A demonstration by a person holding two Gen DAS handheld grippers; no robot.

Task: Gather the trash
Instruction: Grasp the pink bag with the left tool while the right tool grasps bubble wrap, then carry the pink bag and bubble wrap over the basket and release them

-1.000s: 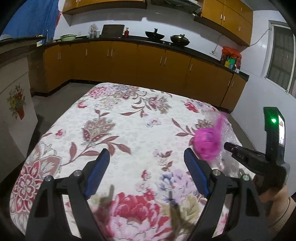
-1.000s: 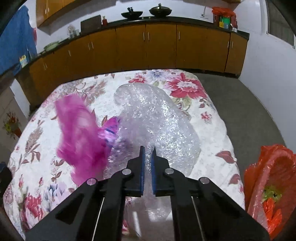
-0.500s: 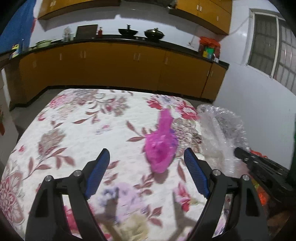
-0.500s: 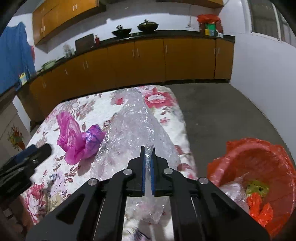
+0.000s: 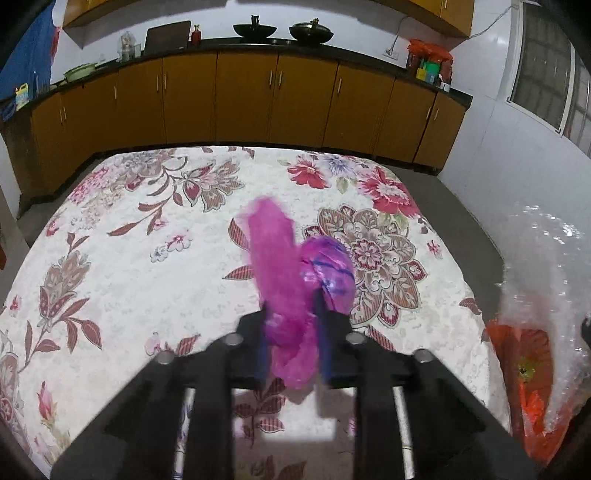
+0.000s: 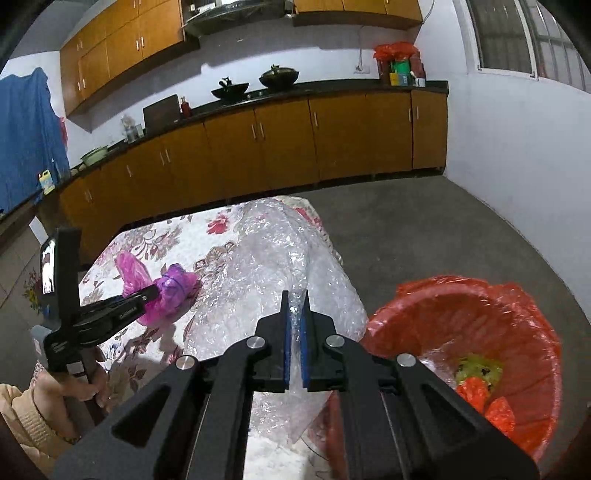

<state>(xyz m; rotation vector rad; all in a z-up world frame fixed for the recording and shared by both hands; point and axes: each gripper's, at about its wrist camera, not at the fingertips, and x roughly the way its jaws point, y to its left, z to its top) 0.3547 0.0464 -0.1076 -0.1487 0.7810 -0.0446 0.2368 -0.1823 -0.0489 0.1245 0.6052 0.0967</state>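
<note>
Floral cloth, white with red, pink and brown blooms, covers the whole table, whose far edge faces a run of orange-brown cabinets under a dark worktop. On that worktop stand two black woks, a dark board leaning on the wall, a small red bottle and a pale green bowl; at its right end sits a cluster of red and green packets. More orange cabinets hang above on the white wall. A blue cloth hangs at the far left, a barred window is set in the right-hand wall, and the floor is bare grey.

The left tool has its jaws closing on a crumpled magenta plastic bag, which lies on the cloth near the table's right side with a purple knotted lump at its right; the thin film sits pinched between the blue pads. A hand in a beige sleeve holds this tool's grip.

The right tool is clamped tight on a sheet of clear bubble wrap, which billows ahead of it above the table's right edge. Just beside that edge, on the floor, stands a bin lined with an orange-red bag, with scraps of orange and green rubbish in its bottom.
</note>
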